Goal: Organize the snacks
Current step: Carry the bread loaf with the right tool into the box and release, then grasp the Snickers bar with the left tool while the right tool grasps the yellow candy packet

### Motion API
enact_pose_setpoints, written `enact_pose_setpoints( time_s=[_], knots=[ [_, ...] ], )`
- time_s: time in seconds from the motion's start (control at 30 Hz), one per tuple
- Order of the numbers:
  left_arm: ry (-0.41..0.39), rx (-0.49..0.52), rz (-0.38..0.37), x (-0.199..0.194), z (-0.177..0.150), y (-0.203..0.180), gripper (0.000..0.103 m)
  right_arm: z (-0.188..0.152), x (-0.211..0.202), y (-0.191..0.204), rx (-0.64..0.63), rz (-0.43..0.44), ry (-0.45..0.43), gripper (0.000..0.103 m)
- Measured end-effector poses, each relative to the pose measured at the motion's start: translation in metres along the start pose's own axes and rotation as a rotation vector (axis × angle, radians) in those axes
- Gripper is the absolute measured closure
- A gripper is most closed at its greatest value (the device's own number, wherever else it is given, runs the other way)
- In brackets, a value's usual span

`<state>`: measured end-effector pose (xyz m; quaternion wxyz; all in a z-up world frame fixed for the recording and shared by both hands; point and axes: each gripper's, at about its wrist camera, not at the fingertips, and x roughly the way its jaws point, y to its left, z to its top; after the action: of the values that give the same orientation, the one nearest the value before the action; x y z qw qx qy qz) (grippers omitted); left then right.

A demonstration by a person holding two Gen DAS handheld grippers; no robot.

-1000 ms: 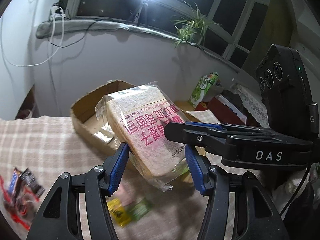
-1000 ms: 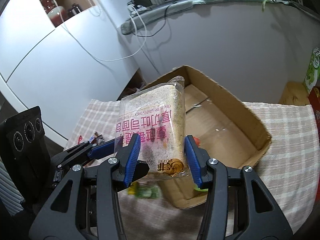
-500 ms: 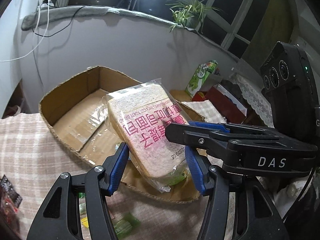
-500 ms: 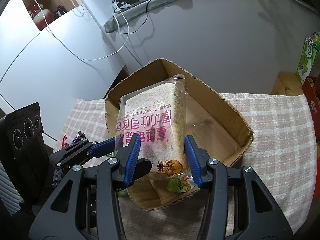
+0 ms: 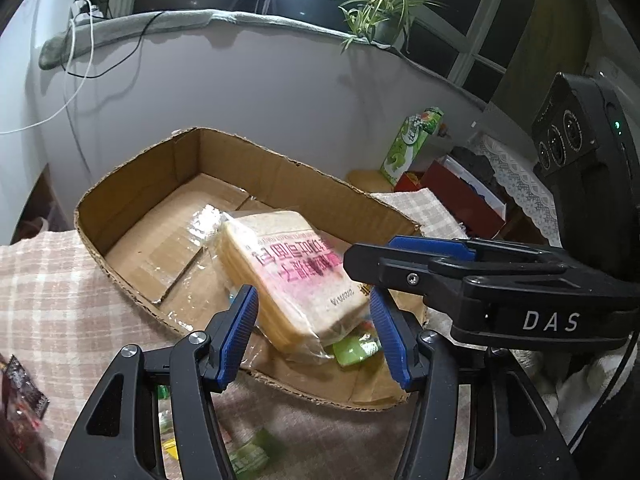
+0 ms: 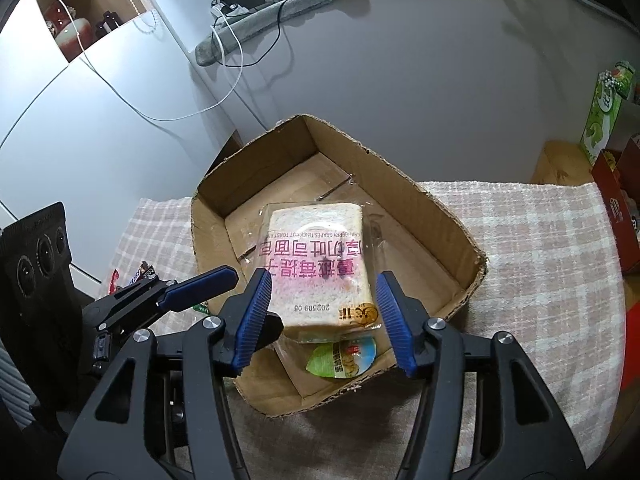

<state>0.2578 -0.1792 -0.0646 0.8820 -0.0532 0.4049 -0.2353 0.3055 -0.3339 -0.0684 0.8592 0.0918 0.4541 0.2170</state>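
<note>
Both claws have carried the bread bag (image 6: 316, 268) forward and down since the earlier frames: it stood nearly upright above the near wall of the cardboard box (image 6: 436, 208) then, and now it lies tilted low inside the box, its far end close to the box floor.

The left claw (image 5: 314, 334) and the right claw (image 6: 322, 318) each stand wide, blue pads on either side of the bag's near end. Whether the pads press the wrapper cannot be told; in the right wrist view a gap shows beside the right-hand pad (image 6: 394, 316), so the bag may already be let go.

The step in hand looks like the release into the box. To do it well, both claws should spread evenly and draw straight back over the near wall of the box, so no pad drags the loose plastic and tips the loaf out.

Relative to the box, the bag sits in the near half, its near edge resting over a green snack packet (image 6: 346, 358) that lies against the near wall. Outside the box, on the left of the checked desk cloth (image 6: 540, 264), more wrapped snacks (image 5: 24, 394) wait.
</note>
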Motion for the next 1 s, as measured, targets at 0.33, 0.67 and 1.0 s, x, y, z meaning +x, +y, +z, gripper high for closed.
enact_pose_setpoints(
  time_s=[0.33,0.67,1.0],
  knots=[
    [-0.028,-0.006,0.005,-0.025,-0.002,0.003,0.047,-0.005,-0.024,0.023,-0.039,-0.003,-0.041,0.046],
    [-0.093,-0.038,0.028,-0.082,-0.016,0.021,0.047,-0.023,-0.049,0.063,-0.102,0.014,-0.067,0.046],
    [-0.159,-0.096,0.054,-0.136,-0.041,0.051,0.047,-0.051,-0.045,0.110,-0.192,0.044,-0.027,0.046]
  ],
)
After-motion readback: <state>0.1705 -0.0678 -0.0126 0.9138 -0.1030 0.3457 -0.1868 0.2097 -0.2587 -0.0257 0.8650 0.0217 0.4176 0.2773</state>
